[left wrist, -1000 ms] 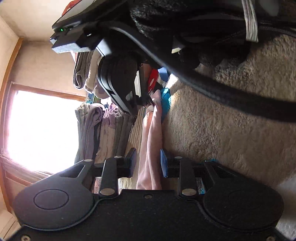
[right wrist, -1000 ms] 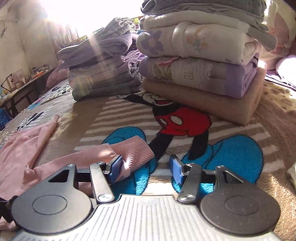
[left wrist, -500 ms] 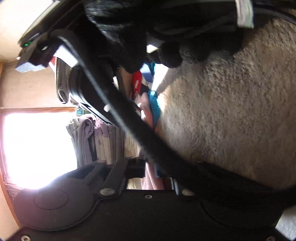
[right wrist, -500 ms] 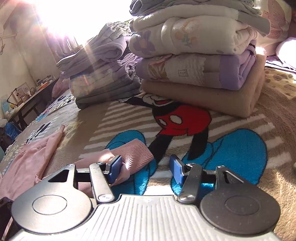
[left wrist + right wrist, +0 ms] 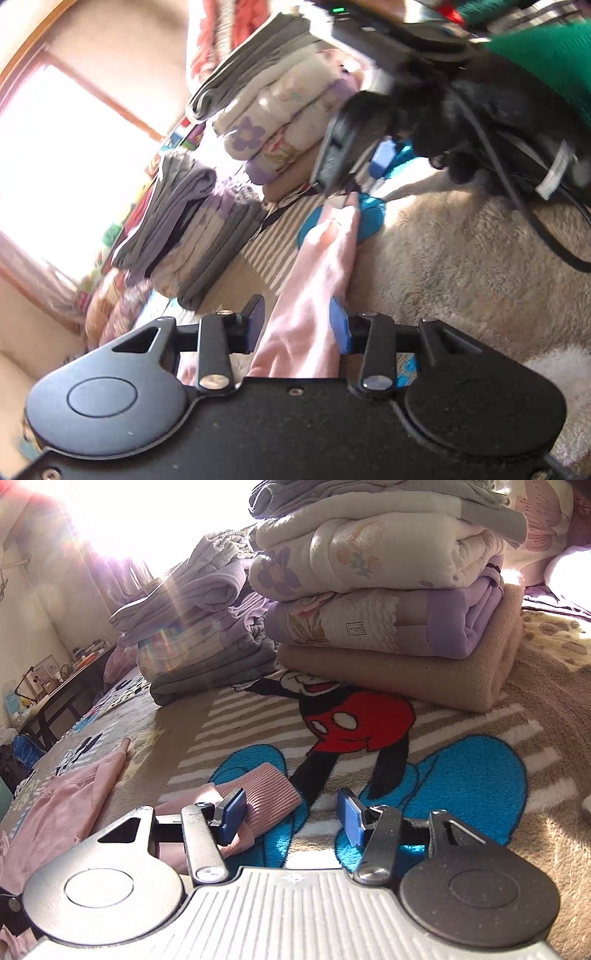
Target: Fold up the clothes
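We saw a pale pink garment point(image 5: 70, 805) with ribbed cuff point(image 5: 266, 794), tan fleece blanket point(image 5: 554, 834) with red-black-blue cartoon mouse point(image 5: 354, 720) and white stripes, a purple-flowered cream quilt point(image 5: 369, 561), blue pads point(image 5: 351, 821) on the grippers.

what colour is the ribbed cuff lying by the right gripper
Pink: the ribbed knit cuff of the sleeve, clearest in the right wrist view.

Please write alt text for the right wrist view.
The right gripper, jaws open, rests low over a cartoon blanket; a pink ribbed cuff lies at its left finger. Behind stand folded blankets.
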### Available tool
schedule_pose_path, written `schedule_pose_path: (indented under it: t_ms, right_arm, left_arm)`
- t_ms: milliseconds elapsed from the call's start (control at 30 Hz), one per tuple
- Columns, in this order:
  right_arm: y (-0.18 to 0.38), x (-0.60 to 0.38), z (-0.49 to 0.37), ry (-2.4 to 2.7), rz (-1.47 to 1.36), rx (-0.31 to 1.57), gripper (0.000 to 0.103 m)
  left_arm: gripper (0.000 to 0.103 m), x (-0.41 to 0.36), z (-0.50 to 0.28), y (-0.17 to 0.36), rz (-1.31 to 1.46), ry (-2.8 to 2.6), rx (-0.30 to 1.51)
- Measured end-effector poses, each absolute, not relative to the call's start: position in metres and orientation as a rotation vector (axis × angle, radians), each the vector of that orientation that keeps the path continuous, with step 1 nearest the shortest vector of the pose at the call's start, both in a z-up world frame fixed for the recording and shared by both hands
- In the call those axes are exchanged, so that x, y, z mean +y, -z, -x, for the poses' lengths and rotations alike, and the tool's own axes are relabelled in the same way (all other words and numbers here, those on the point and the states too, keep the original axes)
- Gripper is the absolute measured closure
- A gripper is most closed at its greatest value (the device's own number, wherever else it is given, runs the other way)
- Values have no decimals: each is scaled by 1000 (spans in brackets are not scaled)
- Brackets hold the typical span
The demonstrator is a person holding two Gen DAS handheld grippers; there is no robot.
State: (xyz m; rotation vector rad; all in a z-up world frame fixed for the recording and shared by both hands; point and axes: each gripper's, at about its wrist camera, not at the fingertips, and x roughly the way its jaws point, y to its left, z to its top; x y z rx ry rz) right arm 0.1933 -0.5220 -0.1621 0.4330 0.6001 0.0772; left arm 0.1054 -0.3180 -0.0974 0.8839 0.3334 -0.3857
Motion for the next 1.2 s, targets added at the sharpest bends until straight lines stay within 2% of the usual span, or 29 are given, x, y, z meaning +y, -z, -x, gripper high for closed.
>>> schedule_pose_path:
  t_ms: [33, 100, 167, 300, 400, 633, 700, 800, 867, 1033, 1100, 1200]
  right_arm:
    - [161, -523, -192, -72, -433, 595, 48]
    - [157, -524, -187, -58, -434, 574, 48]
    - [151, -526, -181, -46, -431, 544, 48]
    - [130, -515, -158, -135, -419, 456, 49]
    - [128, -498, -148, -326, -484, 423, 55]
    - [153, -434, -165, -455, -348, 619, 60]
    - [159, -441, -166, -440, -401, 633, 67]
    - [151, -448, -152, -468, -435, 572, 64]
    - [149, -449, -151, -455, -424, 564, 66]
    - [157, -483, -158, -346, -598, 514, 65]
    - [164, -495, -164, -316, -667, 538, 65]
    - [177, -503, -173, -279, -727, 580, 67]
  left_arm:
    - [73, -307, -111, 92, -787, 358, 363]
    - [76, -289, -120, 89, -628, 324, 434]
    - [84, -287, -114, 100, -548, 300, 479]
    - [84, -298, -113, 119, -445, 316, 534]
    - [84, -304, -124, 131, -455, 311, 540]
    - [84, -301, -127, 136, -444, 317, 541]
    - [84, -298, -126, 132, -427, 323, 535]
    - [84, -295, -120, 127, -438, 322, 492]
    - [84, -297, -119, 125, -423, 340, 485]
    - [84, -318, -130, 129, -419, 375, 498]
    - [85, -329, -139, 138, -463, 382, 551]
    - [85, -333, -138, 124, -455, 386, 509]
